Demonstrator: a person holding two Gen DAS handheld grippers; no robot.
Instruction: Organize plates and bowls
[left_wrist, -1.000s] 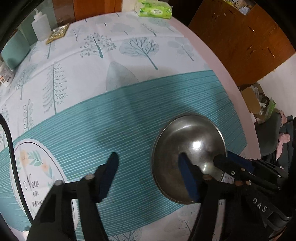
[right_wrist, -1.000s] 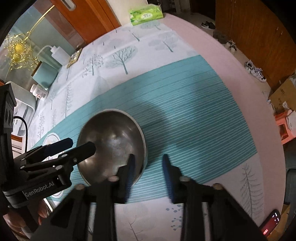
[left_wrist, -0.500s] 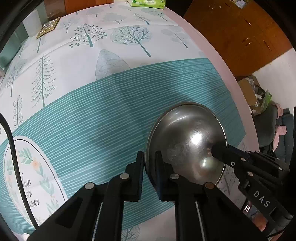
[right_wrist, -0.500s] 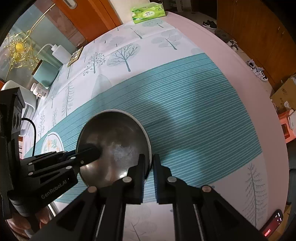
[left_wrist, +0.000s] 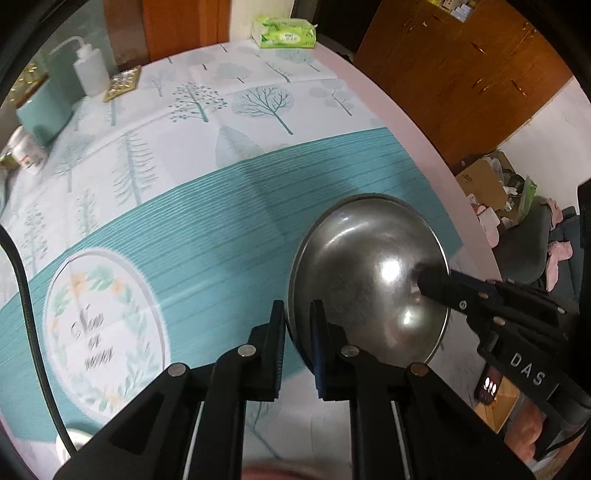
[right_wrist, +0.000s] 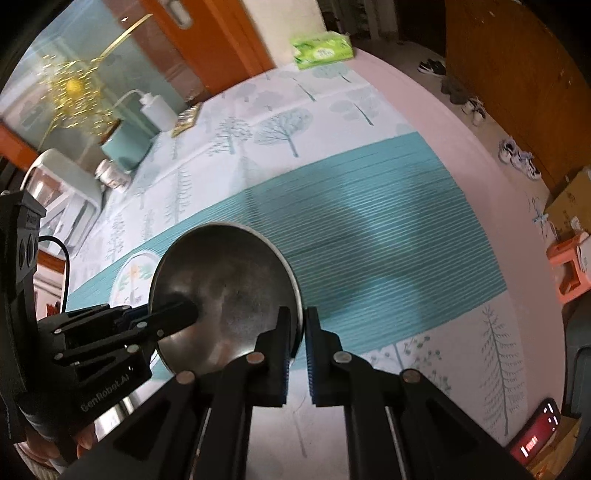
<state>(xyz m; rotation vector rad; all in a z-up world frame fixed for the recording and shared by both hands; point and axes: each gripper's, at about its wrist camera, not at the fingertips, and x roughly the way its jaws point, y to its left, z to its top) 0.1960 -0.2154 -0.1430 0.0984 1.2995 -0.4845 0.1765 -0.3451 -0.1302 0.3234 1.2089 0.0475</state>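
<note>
left wrist view: left gripper (left_wrist: 298, 334) pinching the near rim of the steel bowl (left_wrist: 365, 280), jaws nearly together, bowl hanging over the teal tablecloth (left_wrist: 207, 236). right wrist view: right gripper (right_wrist: 297, 341) clamping the bowl's opposite rim (right_wrist: 225, 291).

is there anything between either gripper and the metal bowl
Nothing visible. The left gripper and the right gripper are each already shut on opposite sides of the metal bowl's rim, so no gap is left to block.

Bowl (left_wrist: 369, 273) above the tablecloth (left_wrist: 207, 221) — tissue pack (left_wrist: 284, 33) at the far edge.
</note>
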